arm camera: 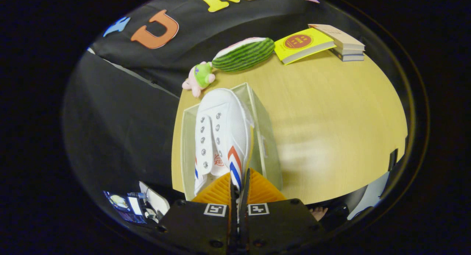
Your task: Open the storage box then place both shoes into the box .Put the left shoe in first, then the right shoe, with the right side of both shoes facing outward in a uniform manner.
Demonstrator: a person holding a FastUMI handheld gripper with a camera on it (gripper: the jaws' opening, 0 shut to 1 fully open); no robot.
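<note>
A: Fingertips of the gripper point(239, 190) are pressed nearly together, pinching the heel edge of 1 white shoe point(220, 137); only that thin canvas rim sits between them.

B: Where does the shoe sit?

A: Toe pointing away, inside or just over the clear storage box point(265, 137), which stands near the table's point(331, 111) left edge. I cannot tell whether the sole touches the box floor.

B: How will it handle?

A: Light, I judge, with soft canvas uppers that fold under a pinch and a stiffer rubber sole. The heel rim is a fair hold, but the toe may droop and swing.

B: Room to move?

A: Thin box walls run close along both sides of the shoe, so a sideways nudge could shove the box off the near table edge. Rightward the tabletop is bare. Beyond the box lie a small plush toy point(199, 77), a watermelon cushion point(244, 53) and 2 stacks of books point(320, 41).
</note>
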